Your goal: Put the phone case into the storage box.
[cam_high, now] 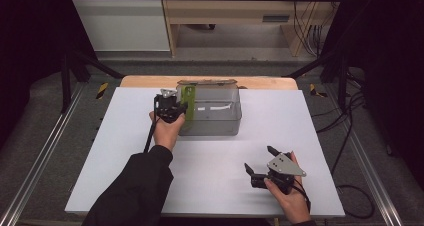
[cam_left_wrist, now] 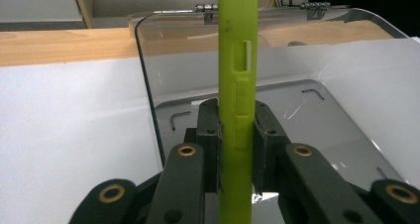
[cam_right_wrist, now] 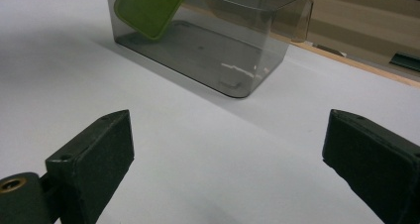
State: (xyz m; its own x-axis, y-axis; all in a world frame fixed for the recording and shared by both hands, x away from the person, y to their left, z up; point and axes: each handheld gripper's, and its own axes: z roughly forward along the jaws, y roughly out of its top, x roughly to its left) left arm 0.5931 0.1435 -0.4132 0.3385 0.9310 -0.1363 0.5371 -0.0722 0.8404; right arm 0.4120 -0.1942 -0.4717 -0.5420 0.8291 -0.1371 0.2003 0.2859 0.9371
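A flat lime-green case [cam_high: 188, 102] stands on edge with my left gripper [cam_high: 176, 107] shut on it, at the left end of a smoky clear plastic box [cam_high: 235, 123]. In the left gripper view the green case [cam_left_wrist: 237, 85] rises straight up between the two black pads of the left gripper [cam_left_wrist: 236, 120], over the box's floor [cam_left_wrist: 307, 110]. My right gripper [cam_high: 258, 157] rests open near the table's front right, nothing between its jaws. From the right gripper [cam_right_wrist: 228, 149] the box [cam_right_wrist: 223, 60] lies ahead, the green case [cam_right_wrist: 148, 6] tilted at its left end.
The box sits at the back middle of a white sheet [cam_high: 300, 116] on a wooden table [cam_high: 265, 82]. Its lid [cam_high: 207, 82] hangs open at the far side on hinges. Black frame posts stand at both sides, and cables lie on the floor at the right.
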